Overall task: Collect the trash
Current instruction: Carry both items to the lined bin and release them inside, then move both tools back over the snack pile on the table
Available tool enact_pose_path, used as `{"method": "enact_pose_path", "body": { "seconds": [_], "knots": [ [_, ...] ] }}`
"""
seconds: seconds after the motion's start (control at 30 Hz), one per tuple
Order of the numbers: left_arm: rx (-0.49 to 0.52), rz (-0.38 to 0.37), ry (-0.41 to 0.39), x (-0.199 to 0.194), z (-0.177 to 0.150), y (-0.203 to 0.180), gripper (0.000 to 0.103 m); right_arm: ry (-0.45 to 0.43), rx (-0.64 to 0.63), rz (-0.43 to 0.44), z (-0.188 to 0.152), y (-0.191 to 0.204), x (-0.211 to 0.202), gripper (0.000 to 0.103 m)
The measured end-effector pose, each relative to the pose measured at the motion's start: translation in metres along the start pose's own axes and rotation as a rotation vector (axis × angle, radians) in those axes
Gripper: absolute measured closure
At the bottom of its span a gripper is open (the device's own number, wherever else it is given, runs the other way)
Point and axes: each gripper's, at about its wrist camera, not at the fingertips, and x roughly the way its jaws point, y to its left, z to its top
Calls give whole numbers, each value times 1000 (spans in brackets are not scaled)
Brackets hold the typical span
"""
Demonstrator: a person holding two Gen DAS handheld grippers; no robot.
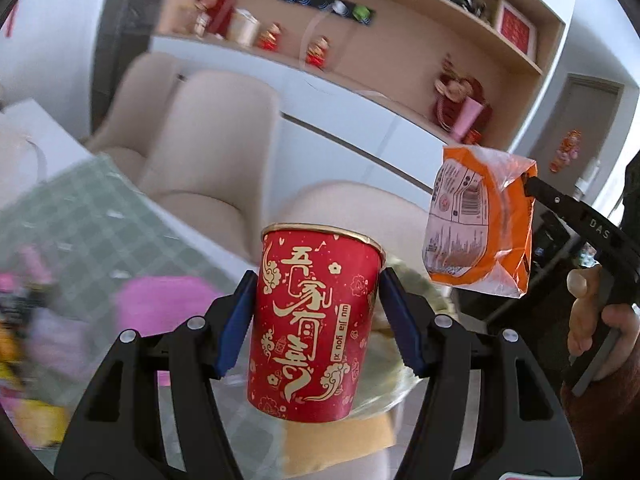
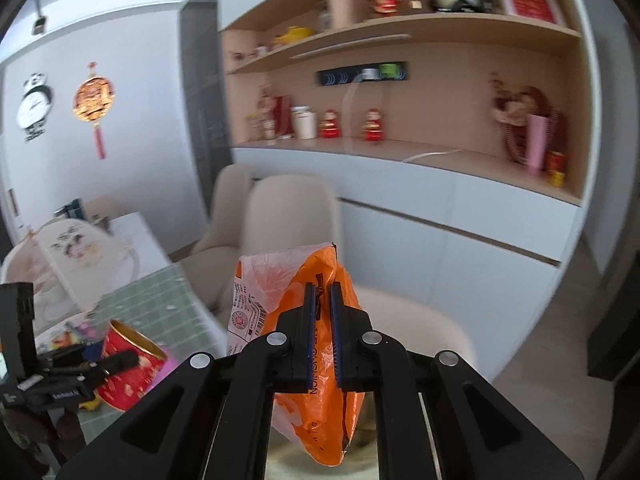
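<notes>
My left gripper (image 1: pixel 318 292) is shut on a red paper cup (image 1: pixel 314 320) with gold lettering and holds it upright in the air; the cup also shows in the right wrist view (image 2: pixel 128 372). My right gripper (image 2: pixel 323 292) is shut on an orange and clear plastic snack bag (image 2: pixel 280 300), held up in the air. In the left wrist view the bag (image 1: pixel 480 220) hangs to the right of the cup, pinched by the right gripper (image 1: pixel 528 182). A bin with a pale liner (image 1: pixel 396 364) lies below the cup, mostly hidden.
A table with a green checked cloth (image 1: pixel 92 216) holds pink and yellow items (image 1: pixel 160 304) at the left. Beige chairs (image 1: pixel 216 136) stand beyond the table. A white cabinet with shelves of red ornaments (image 2: pixel 400 128) fills the back wall.
</notes>
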Motion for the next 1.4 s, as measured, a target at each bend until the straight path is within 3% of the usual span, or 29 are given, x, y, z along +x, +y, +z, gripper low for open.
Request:
{"method": "enact_pose_path", "body": {
  "seconds": [0.3,0.47,0.57,0.8,1.13,1.4],
  "knots": [
    [33,-67,96,99,2,-68,44,51,33,-47,-18,-75,25,94],
    [20,-110,136,129,3,-75,41,56,59,-29,-21,-94,38,94],
    [4,-111,168,138,2,-72,32,57,88,-9,-23,-99,45,94],
    [-26,-41,139,113,1,-58,25,74,100,94,-26,-78,66,94],
    [-102,71,97,41,-18,-16,21,324,86,245,-90,-11,147,94],
    [-224,157,68,-5,-41,24,21,481,112,354,-123,22,178,94]
  ]
}}
